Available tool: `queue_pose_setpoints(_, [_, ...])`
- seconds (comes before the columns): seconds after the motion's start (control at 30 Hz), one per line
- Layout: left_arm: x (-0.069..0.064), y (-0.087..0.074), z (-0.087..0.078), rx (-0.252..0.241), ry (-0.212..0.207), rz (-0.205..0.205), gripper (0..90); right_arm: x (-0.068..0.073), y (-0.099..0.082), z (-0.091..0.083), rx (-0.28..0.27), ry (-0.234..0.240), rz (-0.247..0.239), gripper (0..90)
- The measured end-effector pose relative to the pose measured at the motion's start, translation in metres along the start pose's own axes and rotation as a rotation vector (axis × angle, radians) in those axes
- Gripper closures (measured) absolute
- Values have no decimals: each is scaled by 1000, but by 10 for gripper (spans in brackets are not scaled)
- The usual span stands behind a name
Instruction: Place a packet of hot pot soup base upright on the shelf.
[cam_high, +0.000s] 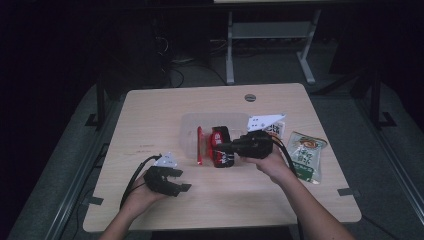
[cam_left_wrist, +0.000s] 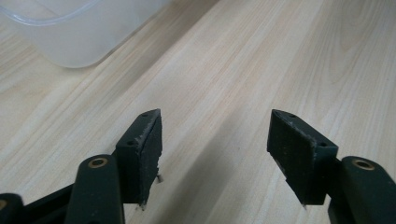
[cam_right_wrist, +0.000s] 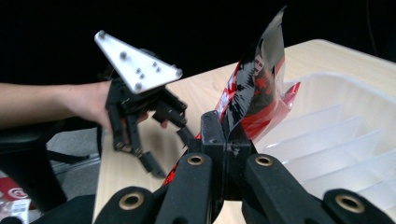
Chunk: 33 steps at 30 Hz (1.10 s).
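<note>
right gripper view, right claw (cam_right_wrist: 227, 135) clamped on red-black snack packet (cam_right_wrist: 254, 88), print unreadable, left claw (cam_left_wrist: 215, 156) open, empty

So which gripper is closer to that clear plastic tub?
Right. The right gripper holds a red-and-black packet over the clear plastic tub; the left gripper, jaws open, sits on the table beside it.

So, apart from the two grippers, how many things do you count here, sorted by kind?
Snack packets: 3 (red-and-black packet in the right gripper jaws, green packet, white packet partly hidden)
Clear container: 1
Red strip in the container, kind unclear: 1
Total: 5
</note>
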<state>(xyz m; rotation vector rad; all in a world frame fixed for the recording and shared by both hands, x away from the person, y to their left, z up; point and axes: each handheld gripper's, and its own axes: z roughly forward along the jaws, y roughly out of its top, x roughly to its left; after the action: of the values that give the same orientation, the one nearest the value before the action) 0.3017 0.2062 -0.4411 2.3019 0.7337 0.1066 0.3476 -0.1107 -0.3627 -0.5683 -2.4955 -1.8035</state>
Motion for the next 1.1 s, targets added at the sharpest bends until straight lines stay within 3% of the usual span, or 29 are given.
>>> queue_pose_setpoints(0.4, [1,-2,2,2,-6,-7,316,-25,22,11,-28,-48,16,900])
queue_pose_setpoints(1.1, [-3,-4,5,24,-25,26,304,-47,18,48,17,-83,63,900])
